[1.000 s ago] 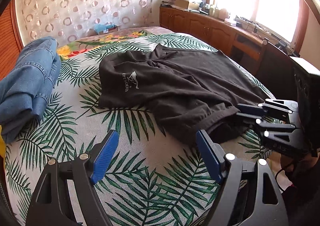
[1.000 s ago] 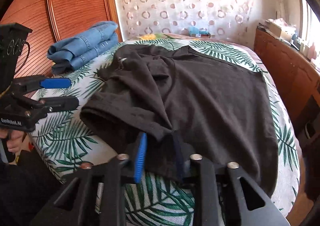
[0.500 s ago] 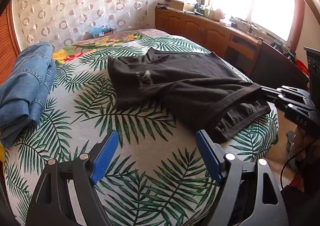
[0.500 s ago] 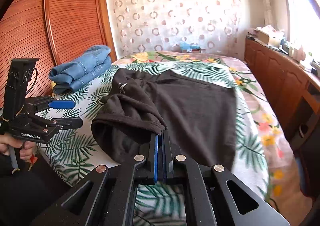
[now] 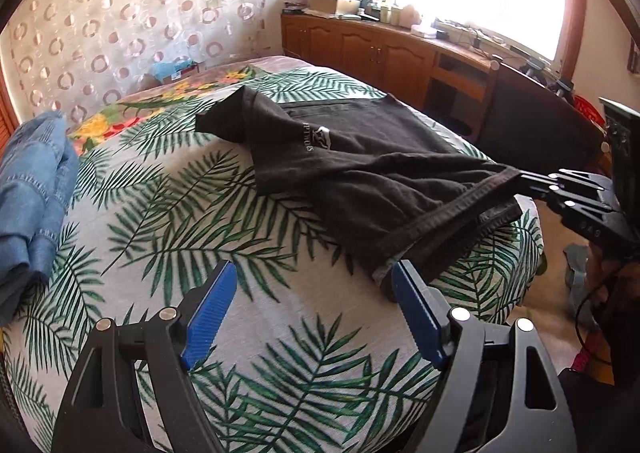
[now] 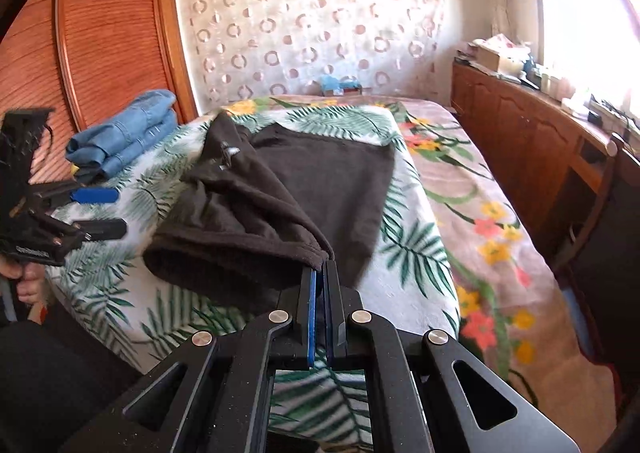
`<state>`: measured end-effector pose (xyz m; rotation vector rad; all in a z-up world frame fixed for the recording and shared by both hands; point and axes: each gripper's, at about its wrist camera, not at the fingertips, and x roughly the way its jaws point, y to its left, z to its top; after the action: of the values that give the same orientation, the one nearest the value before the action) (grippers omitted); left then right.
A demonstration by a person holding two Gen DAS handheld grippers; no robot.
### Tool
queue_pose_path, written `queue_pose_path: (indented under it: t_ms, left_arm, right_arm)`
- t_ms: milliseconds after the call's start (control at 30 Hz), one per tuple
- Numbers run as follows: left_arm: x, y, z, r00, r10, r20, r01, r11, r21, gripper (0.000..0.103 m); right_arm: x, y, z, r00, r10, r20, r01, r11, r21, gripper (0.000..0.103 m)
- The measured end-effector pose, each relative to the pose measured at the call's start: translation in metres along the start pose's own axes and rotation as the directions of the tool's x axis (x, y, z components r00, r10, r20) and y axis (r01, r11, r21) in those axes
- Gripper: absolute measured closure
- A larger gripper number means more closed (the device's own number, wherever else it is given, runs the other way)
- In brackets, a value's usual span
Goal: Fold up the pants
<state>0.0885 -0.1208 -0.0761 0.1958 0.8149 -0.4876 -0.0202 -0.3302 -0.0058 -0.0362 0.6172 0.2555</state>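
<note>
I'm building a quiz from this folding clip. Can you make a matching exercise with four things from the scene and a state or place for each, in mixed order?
Things:
1. left gripper
2. right gripper
3. black pants
4. blue jeans

States:
A. folded in a pile at the bed's edge by the wooden wardrobe
B. fingers spread, holding nothing
C. one hem corner lifted, the rest on the bedspread
D. fingers shut on a dark hem

Pairs: 1-B, 2-D, 3-C, 4-A

black pants (image 5: 360, 173) | rumpled on bed | hem corner lifted
</note>
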Motion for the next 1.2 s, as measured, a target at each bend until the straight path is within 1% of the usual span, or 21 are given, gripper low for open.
queue_pose_path:
  t_ms: [133,167,200,233,300,333,433,500,600,733,867,933,1000,1033,1067,1133,1200]
  left_arm:
    - [0.002,-0.008,0.004,0.999,-0.031,0.013,0.03,0.999,0.041,0.023]
    - [0.004,-0.009,0.005,0.999,-0.034,0.009,0.033,0.998,0.05,0.026]
    - [0.006,-0.011,0.005,0.999,-0.04,0.005,0.04,0.998,0.056,0.032]
    - [0.008,-0.011,0.005,0.999,-0.046,-0.001,0.046,0.997,0.06,0.034]
    - [0.012,-0.011,0.005,0.999,-0.044,-0.011,0.045,0.997,0.062,0.045]
    - [0.014,-0.011,0.004,0.999,-0.046,-0.017,0.047,0.997,0.062,0.047]
    - [0.019,-0.01,0.001,0.998,-0.048,-0.036,0.05,0.997,0.065,0.052]
    - [0.022,-0.01,0.0,0.998,-0.051,-0.046,0.054,0.996,0.069,0.055]
    - [0.026,-0.012,0.0,0.997,-0.051,-0.055,0.056,0.995,0.08,0.058]
    - [0.033,-0.017,0.0,0.996,-0.052,-0.075,0.058,0.994,0.092,0.058]
    - [0.037,-0.021,0.001,0.995,-0.058,-0.079,0.065,0.993,0.099,0.058]
    - [0.039,-0.021,0.002,0.994,-0.076,-0.079,0.083,0.992,0.096,0.068]
    - [0.038,-0.024,0.002,0.993,-0.094,-0.077,0.101,0.99,0.1,0.081]
    - [0.037,-0.026,0.002,0.993,-0.095,-0.075,0.103,0.989,0.108,0.084]
    - [0.035,-0.028,0.001,0.993,-0.093,-0.07,0.101,0.988,0.116,0.089]
    - [0.032,-0.029,0.002,0.994,-0.091,-0.06,0.097,0.988,0.119,0.094]
    - [0.026,-0.029,0.003,0.993,-0.109,-0.049,0.114,0.988,0.109,0.096]
  right_arm:
    - [0.01,-0.004,0.0,0.999,-0.009,-0.04,0.009,1.0,0.018,0.1]
    - [0.011,-0.004,0.002,0.999,-0.006,-0.046,0.007,1.0,0.022,0.1]
    - [0.01,-0.005,0.002,0.999,-0.005,-0.047,0.006,1.0,0.025,0.099]
    - [0.009,-0.005,0.004,0.999,-0.006,-0.05,0.008,1.0,0.026,0.098]
    - [0.006,-0.007,0.005,0.999,-0.002,-0.051,0.003,1.0,0.029,0.097]
    - [0.004,-0.007,0.007,0.999,0.002,-0.048,0.0,0.999,0.032,0.096]
    - [-0.006,-0.013,0.009,0.999,0.003,-0.044,-0.001,0.999,0.036,0.088]
    - [-0.008,-0.015,0.008,0.999,-0.004,-0.038,0.005,0.999,0.034,0.079]
    - [-0.015,-0.017,0.008,1.0,-0.011,-0.018,0.012,0.999,0.04,0.077]
    - [-0.022,-0.017,0.01,1.0,-0.013,0.013,0.012,0.999,0.045,0.072]
    - [-0.012,-0.007,0.016,1.0,-0.009,0.016,0.008,1.0,0.014,0.071]
    - [-0.002,-0.005,0.017,1.0,-0.003,0.008,0.003,1.0,0.007,0.071]
    - [0.009,-0.004,0.017,1.0,0.006,-0.01,-0.006,1.0,0.012,0.071]
    - [0.016,-0.004,0.016,1.0,0.008,-0.022,-0.007,1.0,0.016,0.071]
    - [0.021,-0.005,0.015,0.999,0.004,-0.032,-0.004,1.0,0.019,0.071]
    - [0.031,-0.007,0.013,0.998,-0.004,-0.055,0.005,1.0,0.028,0.071]
    - [0.037,-0.01,0.012,0.997,0.003,-0.072,0.0,0.999,0.044,0.071]
